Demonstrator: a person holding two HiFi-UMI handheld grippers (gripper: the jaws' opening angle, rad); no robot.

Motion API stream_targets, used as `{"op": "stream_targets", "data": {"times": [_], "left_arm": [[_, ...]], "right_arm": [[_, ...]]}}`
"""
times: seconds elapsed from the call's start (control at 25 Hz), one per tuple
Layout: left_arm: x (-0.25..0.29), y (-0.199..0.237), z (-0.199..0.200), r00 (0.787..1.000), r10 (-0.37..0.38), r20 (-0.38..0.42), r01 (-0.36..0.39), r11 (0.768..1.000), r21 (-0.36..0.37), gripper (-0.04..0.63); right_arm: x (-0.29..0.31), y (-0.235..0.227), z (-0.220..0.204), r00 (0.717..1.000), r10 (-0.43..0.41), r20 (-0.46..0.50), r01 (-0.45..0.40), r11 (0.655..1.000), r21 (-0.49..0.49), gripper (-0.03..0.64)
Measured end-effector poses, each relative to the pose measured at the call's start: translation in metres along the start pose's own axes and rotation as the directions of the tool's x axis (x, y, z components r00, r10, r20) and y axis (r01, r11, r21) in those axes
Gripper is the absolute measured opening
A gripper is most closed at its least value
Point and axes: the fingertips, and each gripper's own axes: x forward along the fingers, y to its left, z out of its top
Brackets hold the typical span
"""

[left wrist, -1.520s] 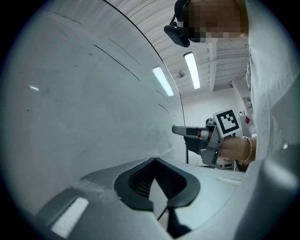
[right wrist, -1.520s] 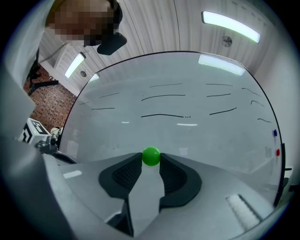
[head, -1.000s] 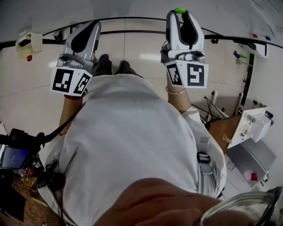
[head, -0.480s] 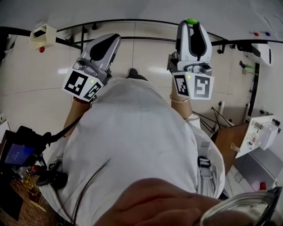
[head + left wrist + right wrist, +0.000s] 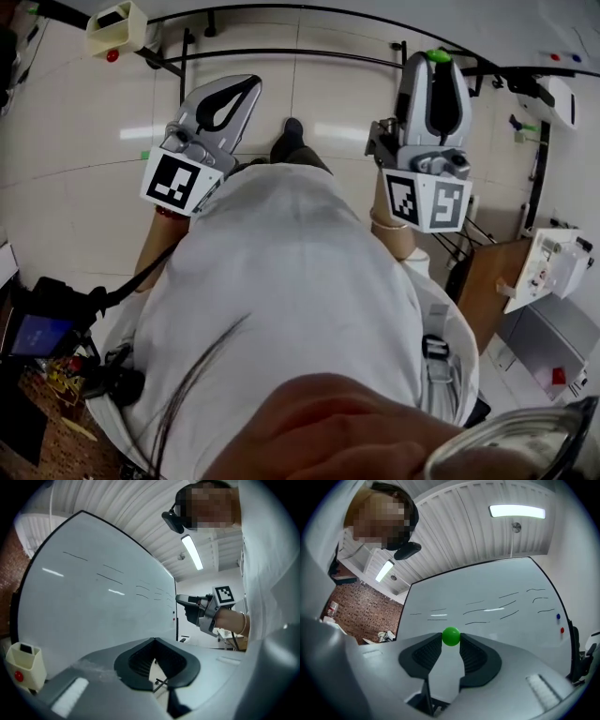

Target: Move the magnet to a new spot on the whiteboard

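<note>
Far left, a cream plastic holder with a red button hangs at the edge of the white whiteboard. The left gripper has its jaws together at the tips, with nothing between them. The right gripper is partly open, clamped on the small round green magnet at its fingertips, facing the board's faint pen strokes. Contact between magnet and board cannot be determined. At the board's right edge sit a small red magnet and a small blue magnet.
</note>
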Motion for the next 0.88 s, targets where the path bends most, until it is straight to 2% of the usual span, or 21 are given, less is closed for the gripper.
{"op": "stream_targets", "data": {"times": [0.12,0.28,0.44,0.6,0.76,0.88], "left_arm": [[-0.004,-0.010,-0.003,1.000,-0.006,0.006,0.006,0.999,-0.034,0.006],[-0.005,-0.027,-0.027,0.998,-0.043,-0.056,0.039,0.998,-0.057,0.006],[-0.008,-0.036,-0.022,0.996,-0.084,-0.014,0.083,0.996,-0.033,0.006],[-0.007,-0.021,-0.002,0.997,-0.042,0.069,0.043,0.999,-0.018,0.006],[-0.007,-0.012,-0.001,0.999,-0.032,0.036,0.031,0.999,0.019,0.006],[0.000,-0.012,0.003,0.999,-0.026,0.026,0.026,1.000,0.009,0.006]], "right_arm": [[-0.010,0.006,0.003,0.999,0.000,-0.035,0.000,1.000,-0.001,0.123],[-0.031,0.013,0.006,0.998,-0.029,-0.055,0.030,0.999,0.017,0.123],[-0.043,0.019,-0.001,0.998,-0.035,-0.053,0.036,0.999,0.022,0.123],[-0.039,0.014,0.002,0.999,-0.042,-0.024,0.043,0.999,0.015,0.123],[-0.033,0.019,0.002,1.000,-0.018,-0.025,0.019,1.000,0.019,0.124],[-0.029,0.026,0.003,0.999,0.032,-0.040,-0.032,0.999,0.015,0.124]]}}
